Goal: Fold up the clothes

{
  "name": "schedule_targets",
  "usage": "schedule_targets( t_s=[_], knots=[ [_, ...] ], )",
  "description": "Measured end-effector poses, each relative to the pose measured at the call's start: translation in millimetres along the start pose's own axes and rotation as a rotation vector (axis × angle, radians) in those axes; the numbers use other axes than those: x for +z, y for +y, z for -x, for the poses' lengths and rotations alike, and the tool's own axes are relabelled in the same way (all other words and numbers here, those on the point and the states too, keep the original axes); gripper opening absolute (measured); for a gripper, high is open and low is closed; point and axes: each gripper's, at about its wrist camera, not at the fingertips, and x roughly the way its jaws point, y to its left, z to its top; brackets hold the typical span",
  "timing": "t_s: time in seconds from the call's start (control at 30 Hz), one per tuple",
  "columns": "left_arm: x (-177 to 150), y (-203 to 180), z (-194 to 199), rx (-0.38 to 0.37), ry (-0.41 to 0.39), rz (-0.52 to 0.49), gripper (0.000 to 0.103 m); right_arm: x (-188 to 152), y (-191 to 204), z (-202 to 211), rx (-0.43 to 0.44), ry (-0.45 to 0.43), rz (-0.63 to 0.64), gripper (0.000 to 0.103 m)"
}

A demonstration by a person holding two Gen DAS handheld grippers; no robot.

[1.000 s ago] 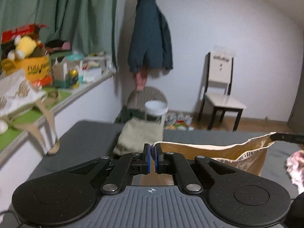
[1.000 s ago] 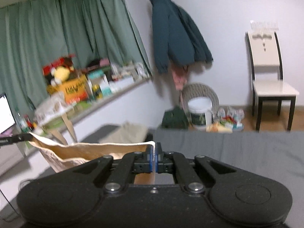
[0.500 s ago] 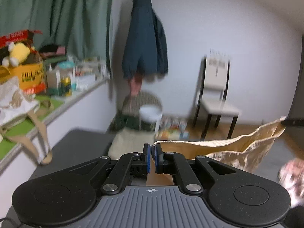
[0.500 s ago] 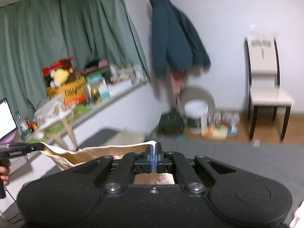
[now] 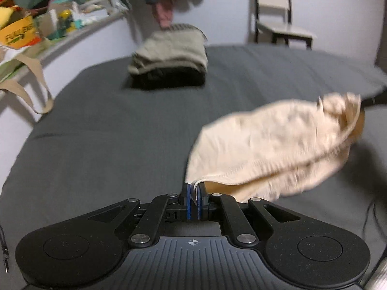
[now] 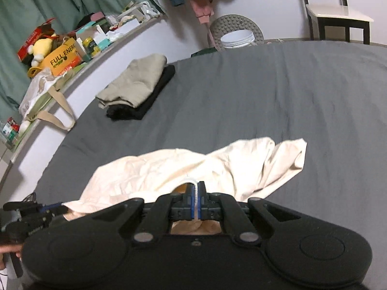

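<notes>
Cream garment has dropped onto the bed, pinched by both tongs.

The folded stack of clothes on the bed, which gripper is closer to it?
Left, as far as I can judge. The folded stack lies ahead of the left gripper; the right gripper sits farther to its right.

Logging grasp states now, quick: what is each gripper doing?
Left gripper: closed, pinching an edge of the cream garment.
Right gripper: closed, pinching another edge of the same garment.
</notes>
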Motion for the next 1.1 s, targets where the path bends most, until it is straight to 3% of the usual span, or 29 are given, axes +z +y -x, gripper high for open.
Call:
schedule_targets(
  t_s=[0.1, 0.33, 0.4, 0.5, 0.57, 0.63, 0.83, 1.1],
  knots=[
    [-8.7, -11.5, -3.4, -0.035, 0.025, -0.073, 0.004, -5.5, -1.9, -2.0, 0.009, 0.005, -0.007, 0.003],
    [-18.5, -33.8, -5.9, 0.032, 0.022, -0.288, 0.005, -11.3, -6.9, -1.8, 0.034, 0.003, -0.028, 0.003],
    [-19.4, -39.2, -4.5, 0.062, 0.027, -0.336, 0.009, -11.9, -7.1, 0.0, 0.041, -0.006, -0.029, 0.003],
    [-20.2, -43.5, -0.1, 0.07, 0.004, -0.364, 0.022, -14.0, -8.2, 2.4, 0.052, -0.013, -0.033, 0.003],
    [-19.0, -45.1, 1.1, 0.067, -0.012, -0.367, 0.048, -15.1, -9.9, 3.2, 0.059, -0.013, -0.043, 0.003],
    [-18.5, -46.8, 1.9, 0.078, -0.04, -0.378, 0.064, -15.6, -10.6, 3.4, 0.061, -0.014, -0.048, 0.003],
    [-13.4, -52.5, -3.9, 0.088, -0.076, -0.427, 0.064, -17.7, -11.5, 1.4, 0.062, -0.01, -0.057, 0.003],
    [-28.1, -74.0, 0.2, 0.167, -0.125, -0.736, 0.063, -19.6, -13.1, -0.8, 0.069, -0.006, -0.071, 0.003]
  ],
)
